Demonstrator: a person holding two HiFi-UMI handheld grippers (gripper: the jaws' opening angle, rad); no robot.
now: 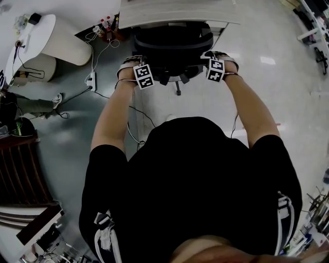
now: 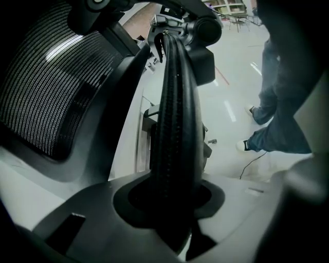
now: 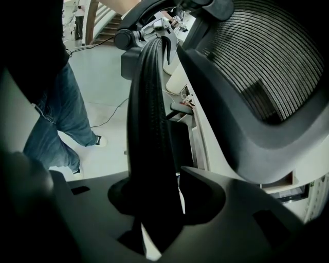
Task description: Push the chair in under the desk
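A black mesh-backed office chair (image 1: pixel 172 49) stands in front of the white desk (image 1: pixel 175 13), its seat partly under the desk top. My left gripper (image 1: pixel 133 66) is on the chair's left armrest and my right gripper (image 1: pixel 220 60) on its right armrest. In the left gripper view the ribbed black armrest pad (image 2: pixel 177 118) runs up between the jaws of the left gripper (image 2: pixel 172 205), with the mesh backrest (image 2: pixel 46 87) to the left. The right gripper (image 3: pixel 154 205) is closed on the other armrest pad (image 3: pixel 149 118), and the backrest (image 3: pixel 267 56) is to its right.
White round tables (image 1: pixel 56 36) stand at the far left, with a power strip and cables (image 1: pixel 91 79) on the floor beside the chair. A person in jeans (image 2: pixel 277 102) stands near the left gripper; jeans-clad legs (image 3: pixel 56 113) also show left of the right gripper.
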